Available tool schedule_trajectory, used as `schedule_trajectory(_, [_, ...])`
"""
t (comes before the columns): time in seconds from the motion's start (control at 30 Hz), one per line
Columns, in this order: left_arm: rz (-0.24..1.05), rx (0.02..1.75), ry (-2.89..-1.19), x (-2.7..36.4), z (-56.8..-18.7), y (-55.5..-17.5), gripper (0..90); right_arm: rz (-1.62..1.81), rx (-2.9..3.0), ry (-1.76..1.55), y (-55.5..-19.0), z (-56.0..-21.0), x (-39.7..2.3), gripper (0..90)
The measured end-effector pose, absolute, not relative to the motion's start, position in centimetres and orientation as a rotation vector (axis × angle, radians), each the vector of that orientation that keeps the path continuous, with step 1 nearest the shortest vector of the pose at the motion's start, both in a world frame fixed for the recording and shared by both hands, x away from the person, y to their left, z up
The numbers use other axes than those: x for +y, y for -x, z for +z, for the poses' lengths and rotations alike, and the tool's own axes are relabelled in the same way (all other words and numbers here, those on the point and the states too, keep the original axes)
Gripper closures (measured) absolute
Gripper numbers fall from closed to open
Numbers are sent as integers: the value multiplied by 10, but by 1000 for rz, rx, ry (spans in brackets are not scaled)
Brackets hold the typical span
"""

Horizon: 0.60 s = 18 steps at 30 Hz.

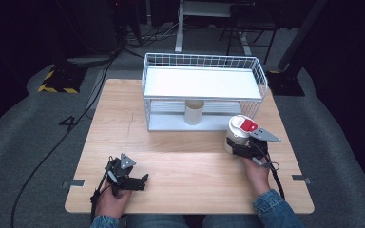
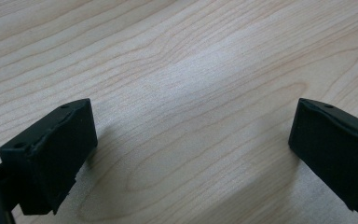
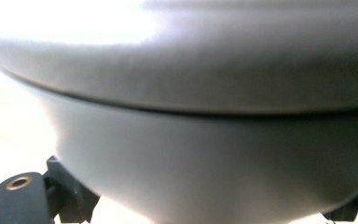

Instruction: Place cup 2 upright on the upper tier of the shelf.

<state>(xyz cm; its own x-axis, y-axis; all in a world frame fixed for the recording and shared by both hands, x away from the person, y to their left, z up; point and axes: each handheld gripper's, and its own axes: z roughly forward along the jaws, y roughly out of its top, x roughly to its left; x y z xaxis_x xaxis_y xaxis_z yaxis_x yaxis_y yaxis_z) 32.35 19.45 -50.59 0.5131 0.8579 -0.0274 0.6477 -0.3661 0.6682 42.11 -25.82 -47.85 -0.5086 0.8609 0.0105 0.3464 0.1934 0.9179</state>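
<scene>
Right gripper [image 1: 236, 146] clamped on a white jar [image 1: 237, 133] (red patch on its lid) near the wire rack [image 1: 204, 90], left gripper [image 2: 191, 154] spread wide over bare wooden table [image 1: 180, 161]

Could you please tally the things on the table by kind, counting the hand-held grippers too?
Wire shelf rack: 1
Beige cup under the rack's shelf: 1
White container with red-marked lid: 1
Hand-held grippers: 2, left hand-held gripper and right hand-held gripper
Total: 5
</scene>
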Motion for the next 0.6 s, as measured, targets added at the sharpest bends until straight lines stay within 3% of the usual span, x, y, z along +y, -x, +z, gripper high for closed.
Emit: schedule_trajectory(0.6, [435, 1224, -2132, 195, -506, -324, 14, 1325, 1947, -1046, -409, -464, -260, 140])
